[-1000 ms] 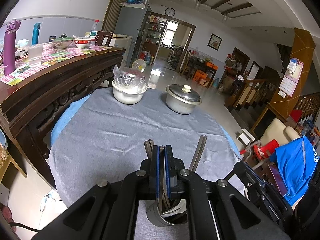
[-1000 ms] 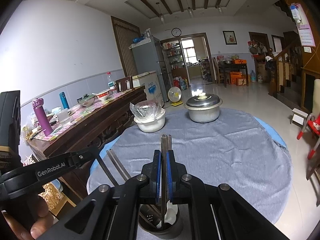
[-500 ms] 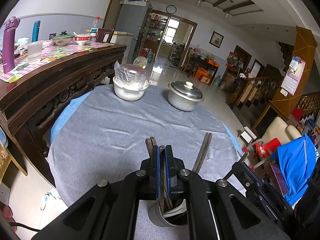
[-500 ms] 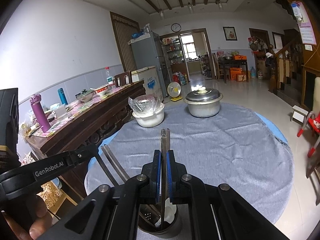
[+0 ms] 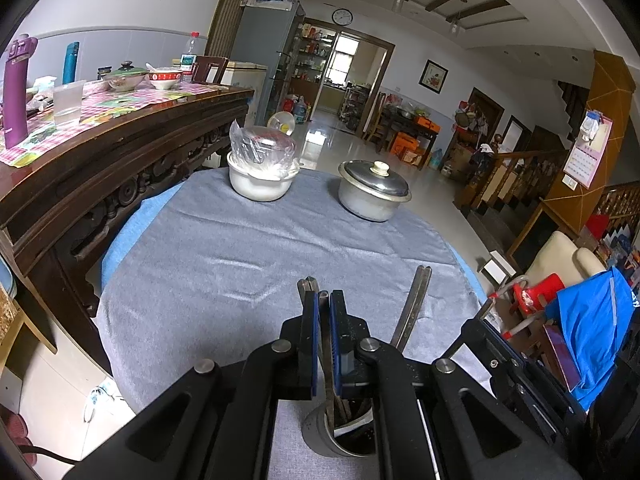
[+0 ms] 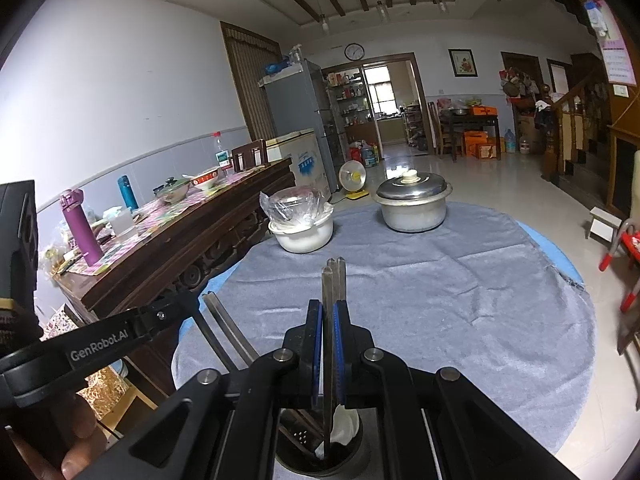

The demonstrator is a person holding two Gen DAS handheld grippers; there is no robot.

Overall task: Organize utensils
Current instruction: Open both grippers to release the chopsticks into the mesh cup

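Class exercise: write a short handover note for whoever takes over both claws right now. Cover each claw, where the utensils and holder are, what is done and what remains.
Left claw: shut on a pair of metal chopsticks, lower ends down in the metal cup.
Right claw: shut on its own metal chopsticks, which also reach into the cup, beside a white spoon.
The cup stands on the grey cloth at the near edge; covered bowl and lidded pot sit at the far side.
Done: both pairs in the cup.
Left: release both, withdraw.
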